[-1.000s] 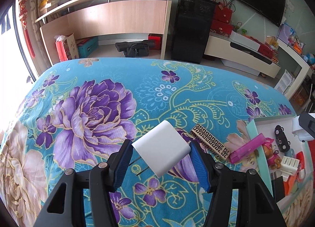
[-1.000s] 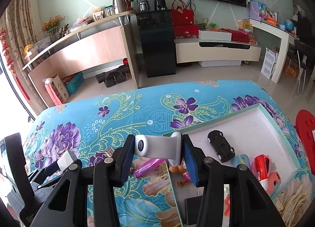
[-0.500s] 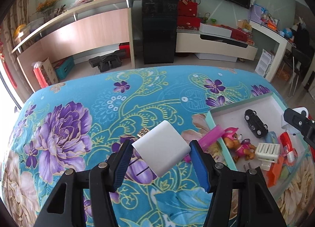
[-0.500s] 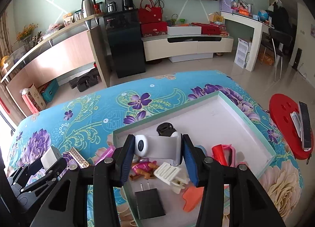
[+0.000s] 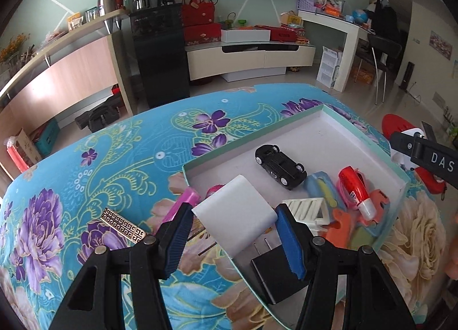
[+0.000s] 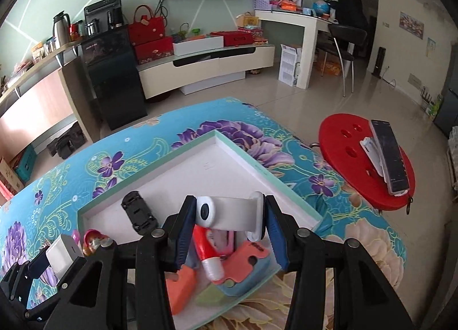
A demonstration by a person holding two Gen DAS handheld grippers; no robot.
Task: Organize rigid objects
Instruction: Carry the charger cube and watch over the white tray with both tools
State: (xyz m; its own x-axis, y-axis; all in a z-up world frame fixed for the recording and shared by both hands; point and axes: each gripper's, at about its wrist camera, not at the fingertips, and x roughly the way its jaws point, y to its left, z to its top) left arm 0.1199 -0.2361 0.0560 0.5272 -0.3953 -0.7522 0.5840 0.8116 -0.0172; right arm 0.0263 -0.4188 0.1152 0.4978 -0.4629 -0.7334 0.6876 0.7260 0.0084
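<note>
Surface: floral turquoise cloth (image 5: 120,158) covering the broad surface (bed or desk, I cannot tell which).
Tray: shallow white cardboard tray with a mint-green rim (image 5: 337,141), already holding a black toy car (image 5: 279,165), a red-and-white tube (image 5: 355,190) and a black plug adapter (image 5: 282,275).
Left hand-held gripper (image 5: 233,240): clamped on a white square plug charger (image 5: 234,217), now above the tray's near corner; a second ago it hung over open cloth.
Right hand-held gripper (image 6: 227,232): clamped on a white cylindrical camera-like gadget (image 6: 229,212), now well over the tray's cluttered end rather than at its edge.
Meaning: both carries have reached the tray, so releasing looks next.
Left out: pink bar (image 5: 183,204) and gold-patterned black strip (image 5: 123,224).
</note>
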